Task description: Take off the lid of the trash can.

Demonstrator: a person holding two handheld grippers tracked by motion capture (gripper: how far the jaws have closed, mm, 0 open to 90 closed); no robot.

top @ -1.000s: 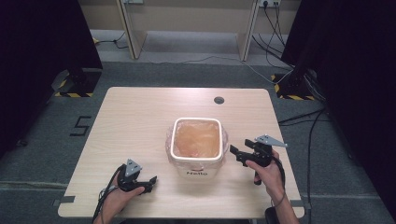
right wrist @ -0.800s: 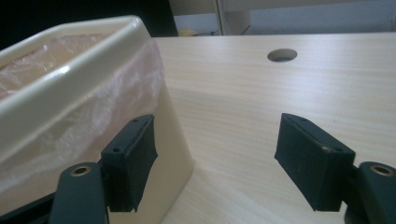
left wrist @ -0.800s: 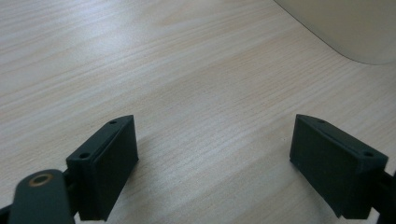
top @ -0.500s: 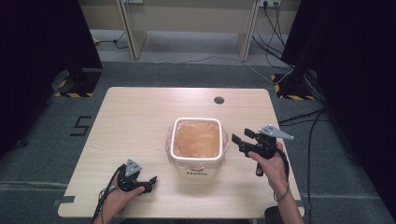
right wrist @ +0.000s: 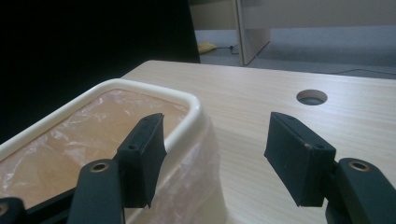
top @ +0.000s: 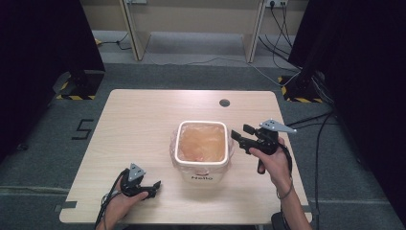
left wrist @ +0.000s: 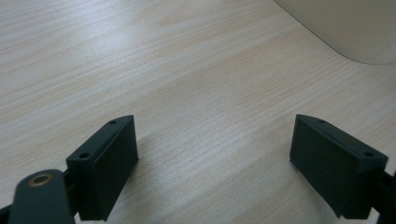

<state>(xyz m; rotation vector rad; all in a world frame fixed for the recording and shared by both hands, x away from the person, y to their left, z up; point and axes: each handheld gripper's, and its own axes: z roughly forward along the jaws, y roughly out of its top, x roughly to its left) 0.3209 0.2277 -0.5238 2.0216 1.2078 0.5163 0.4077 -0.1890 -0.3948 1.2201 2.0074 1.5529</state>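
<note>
A cream, square plastic bin point(top: 201, 163) lined with a clear plastic bag point(right wrist: 88, 135) stands mid-table. The right gripper point(top: 242, 135) hovers at the bin's right rim, jaws apart, just been closing, with the rim's corner between them, untouched. The left gripper point(top: 154, 187) rests left of the bin, jaws wide apart and empty.

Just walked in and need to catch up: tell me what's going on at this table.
A person sits at a wooden table with a claw in each hand. The right claw hangs beside the rim of a cream bin lined with a plastic bag; its jaws have just been closing, but they are open and grip nothing, one jaw over the bin's rim, the other outside. The left claw rests low on the table near the front edge, open and empty.
</note>
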